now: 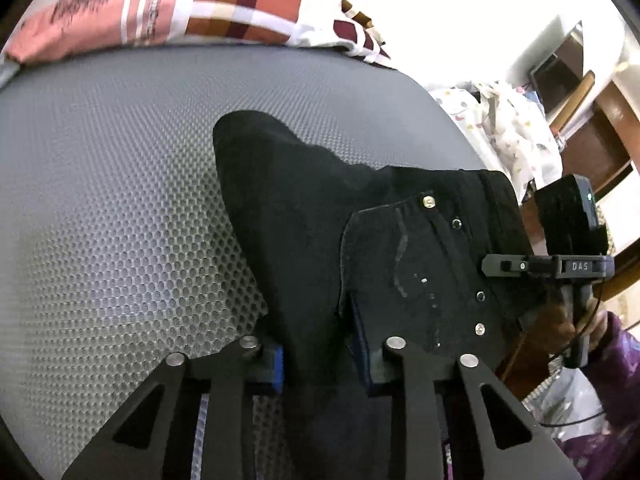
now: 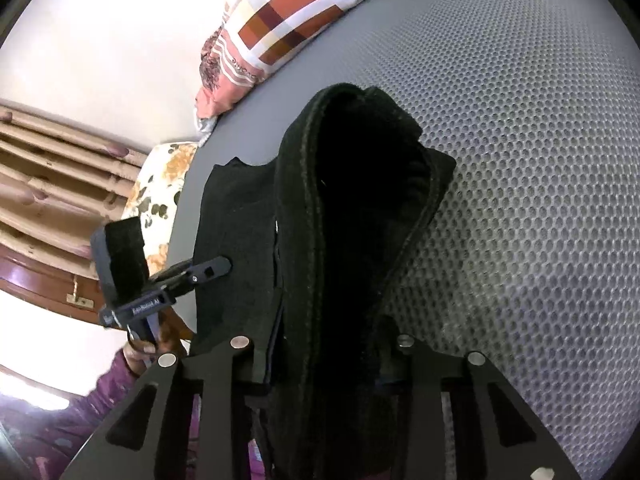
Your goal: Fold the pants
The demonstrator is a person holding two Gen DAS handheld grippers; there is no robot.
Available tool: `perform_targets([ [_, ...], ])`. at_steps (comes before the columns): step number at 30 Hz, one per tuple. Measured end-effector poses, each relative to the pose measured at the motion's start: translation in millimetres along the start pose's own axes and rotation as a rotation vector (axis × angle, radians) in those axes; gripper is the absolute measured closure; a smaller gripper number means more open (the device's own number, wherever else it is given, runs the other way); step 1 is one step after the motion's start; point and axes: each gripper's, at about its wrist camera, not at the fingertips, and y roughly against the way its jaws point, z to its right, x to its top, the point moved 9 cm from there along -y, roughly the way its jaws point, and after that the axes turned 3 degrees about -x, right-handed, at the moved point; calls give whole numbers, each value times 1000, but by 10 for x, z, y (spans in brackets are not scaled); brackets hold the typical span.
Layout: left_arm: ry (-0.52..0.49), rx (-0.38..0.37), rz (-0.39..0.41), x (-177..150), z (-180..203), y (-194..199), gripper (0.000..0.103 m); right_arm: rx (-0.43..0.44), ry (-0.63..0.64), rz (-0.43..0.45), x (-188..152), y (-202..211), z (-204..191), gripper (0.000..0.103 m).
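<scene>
Black pants point(image 1: 304, 216) lie on a grey mesh mattress point(image 1: 120, 200). My left gripper point(image 1: 320, 364) has the fabric filling the gap between its blue pads, near a riveted pocket point(image 1: 400, 264); it is shut on the pants. In the right wrist view my right gripper point(image 2: 320, 364) is shut on a thick folded edge of the pants point(image 2: 360, 220), which rises off the mattress point(image 2: 520, 160) as a dark hollow fold. Each gripper shows in the other's view at the pants' side edge: the right gripper point(image 1: 500, 266) and the left gripper point(image 2: 212, 270).
A checked and pink-striped pillow or blanket point(image 1: 248, 8) lies along the mattress's far edge, also the blanket point(image 2: 288, 28). Brown wooden furniture point(image 1: 592, 144) and patterned cloth point(image 1: 516, 136) stand beyond the right edge. A hand in a purple sleeve point(image 2: 140, 354) holds the left gripper.
</scene>
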Motion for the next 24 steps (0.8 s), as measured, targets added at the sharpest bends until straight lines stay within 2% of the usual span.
perform_targets([
  [7, -56, 91, 38, -23, 55, 163, 79, 45, -17, 6, -66, -32, -188, 73],
  [13, -73, 178, 81, -70, -42, 401, 79, 84, -7, 3, -77, -205, -439, 73],
  [24, -27, 261, 142, -133, -414, 828, 79, 141, 24, -30, -37, -621, -940, 73],
])
